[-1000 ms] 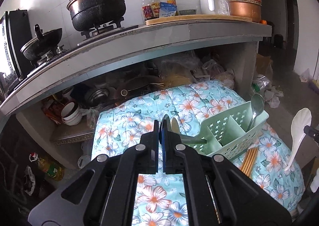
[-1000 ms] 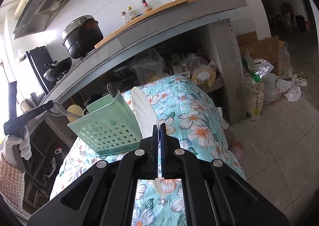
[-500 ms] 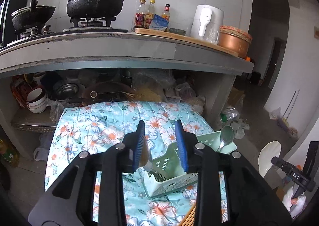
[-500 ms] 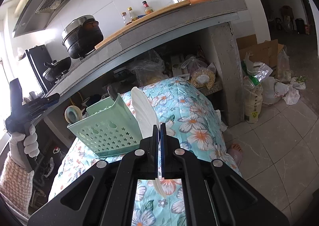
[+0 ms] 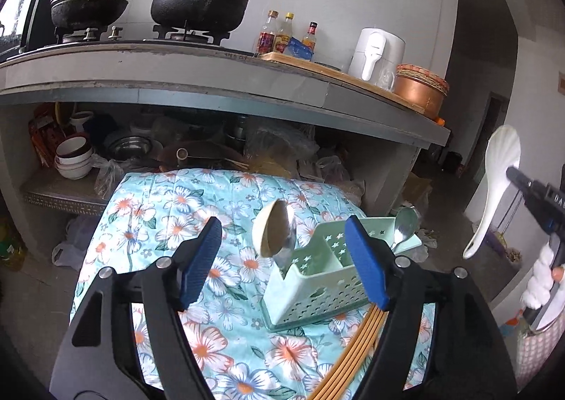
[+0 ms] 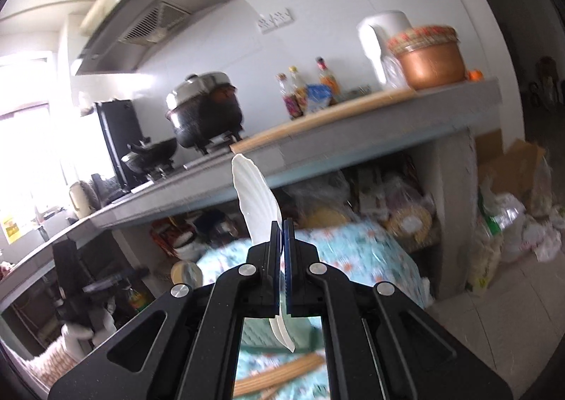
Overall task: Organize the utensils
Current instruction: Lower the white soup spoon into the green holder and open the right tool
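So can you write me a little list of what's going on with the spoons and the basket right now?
left gripper: fingers have just been opening, nothing pressed between them
right gripper: shut on the white spoon, held up in the air
green basket: on the floral cloth
in basket: ladle, bowl up; metal spoon
chopsticks: lying on the cloth beside the basket

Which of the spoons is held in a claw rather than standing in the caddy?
The white ceramic spoon, clamped by the right claw; both metal ones stand in the green caddy.
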{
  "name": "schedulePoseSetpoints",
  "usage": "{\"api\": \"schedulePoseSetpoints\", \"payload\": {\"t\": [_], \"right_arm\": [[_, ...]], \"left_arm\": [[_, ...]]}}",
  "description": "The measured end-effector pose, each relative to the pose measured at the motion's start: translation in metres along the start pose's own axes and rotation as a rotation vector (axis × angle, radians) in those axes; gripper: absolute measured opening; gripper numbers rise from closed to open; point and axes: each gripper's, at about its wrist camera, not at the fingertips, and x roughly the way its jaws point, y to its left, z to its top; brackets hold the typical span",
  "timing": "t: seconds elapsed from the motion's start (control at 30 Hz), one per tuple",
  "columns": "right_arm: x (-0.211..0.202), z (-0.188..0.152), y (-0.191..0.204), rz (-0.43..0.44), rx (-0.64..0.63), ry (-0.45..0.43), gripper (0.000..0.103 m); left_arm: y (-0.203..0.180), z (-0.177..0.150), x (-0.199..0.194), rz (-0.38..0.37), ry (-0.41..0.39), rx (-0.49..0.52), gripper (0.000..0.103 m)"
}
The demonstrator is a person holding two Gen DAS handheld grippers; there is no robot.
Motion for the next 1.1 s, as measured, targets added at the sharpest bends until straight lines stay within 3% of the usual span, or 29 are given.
{"api": "schedulePoseSetpoints", "payload": {"t": [0.13, 0.3, 0.67, 0.77, 0.9, 1.1], "right_arm": [[0.018, 0.019, 0.018, 0.076, -0.030, -0.031, 0.002], [0.059, 0.013, 0.033, 0.100, -0.078, 0.003, 0.002], [0.139, -0.043, 0.025, -0.031, -0.151, 0.202, 0.002], [0.141, -0.049, 0.020, -0.042, -0.129, 0.233, 0.006], [0.135, -0.046, 0.019, -0.047, -0.109, 0.214, 0.023], [0.118, -0.039, 0.026, -0.041, -0.098, 0.182, 0.031]], "left_arm": [[0.016, -0.013, -0.007, 0.020, 0.015, -0.017, 0.069], [0.031, -0.025, -0.009, 0.035, 0.035, -0.040, 0.070], [0.049, -0.039, 0.001, 0.035, 0.067, -0.064, 0.070], [0.050, -0.040, 0.005, 0.031, 0.077, -0.071, 0.070], [0.051, -0.043, 0.007, 0.025, 0.085, -0.075, 0.070], [0.049, -0.046, 0.008, 0.015, 0.093, -0.081, 0.070]]}}
